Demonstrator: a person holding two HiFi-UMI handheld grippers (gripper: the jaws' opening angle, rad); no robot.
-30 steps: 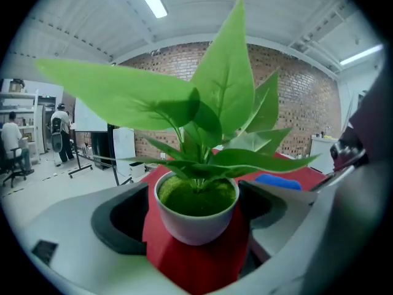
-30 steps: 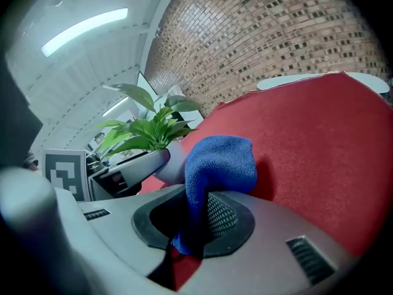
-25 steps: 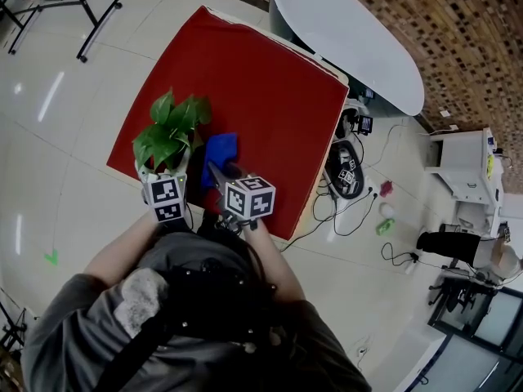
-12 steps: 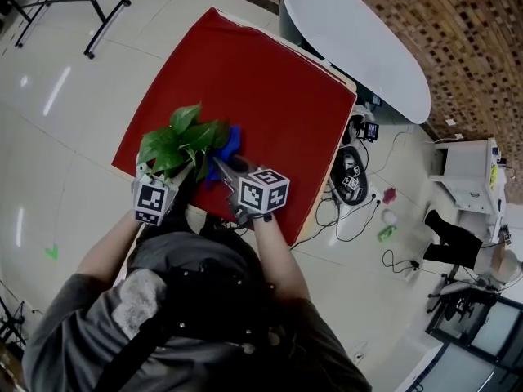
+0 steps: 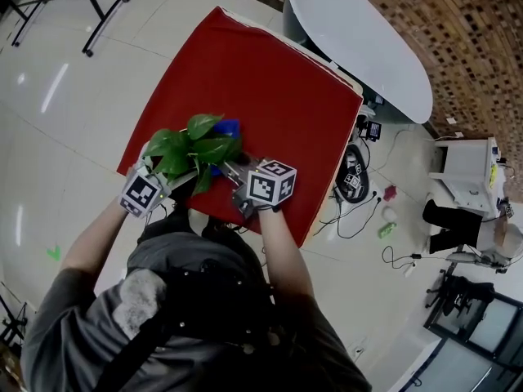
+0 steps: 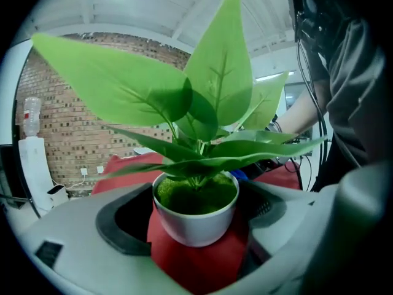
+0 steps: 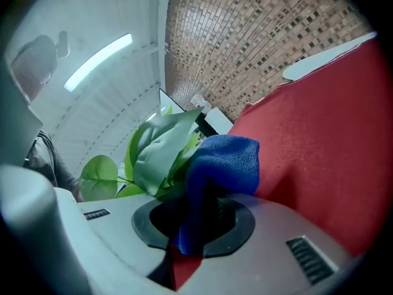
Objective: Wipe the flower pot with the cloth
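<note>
Fingers (image 6: pixel 80 244) of left gripper (image 6: pixel 196 204), left gripper view: clamped against both sides of white pot (image 6: pixel 195 226), red table (image 6: pixel 196 269) beneath; plant (image 6: pixel 209 103) leaves spread above. Right gripper (image 7: pixel 196 226) view: pinched tight on blue cloth (image 7: pixel 224 158), bunched just beside leaves. Head view: plant at near edge of table, toward left corner, pot hidden under leaves; cloth just right of plant; both grippers side by side there, marker cubes (image 5: pixel 274 184) uppermost, arms (image 5: pixel 94 239) behind them.

Flower pot (image 6: pixel 195 225) between left tongs (image 6: pixel 198 209) — cloth (image 7: pixel 224 158) in right tongs (image 7: pixel 195 223), just beside.
</note>
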